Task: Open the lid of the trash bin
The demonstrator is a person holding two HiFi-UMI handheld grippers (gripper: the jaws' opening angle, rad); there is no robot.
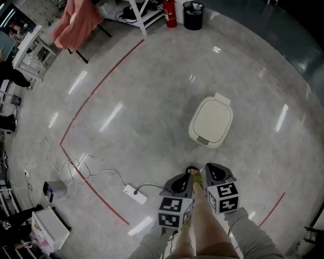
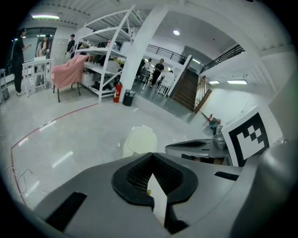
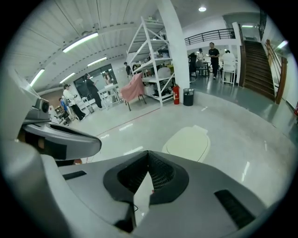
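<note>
A cream trash bin point(image 1: 211, 121) stands on the grey floor with its lid down flat. It sits ahead of both grippers and a short way off, untouched. My left gripper point(image 1: 187, 175) and right gripper point(image 1: 208, 166) hang side by side near the bottom of the head view, both shut and empty. In the left gripper view the bin point(image 2: 141, 140) lies beyond the closed jaws point(image 2: 151, 154), with the right gripper point(image 2: 195, 148) alongside. The right gripper view shows the bin point(image 3: 188, 142) past its closed jaws point(image 3: 148, 152).
A white power strip point(image 1: 135, 193) with trailing cables lies on the floor at left, by a red floor line point(image 1: 96, 88). Far off stand a black bin point(image 1: 193, 15), a fire extinguisher point(image 1: 169, 13) and a pink-draped chair point(image 1: 76, 23). My sandalled foot point(image 1: 194, 178) shows between the grippers.
</note>
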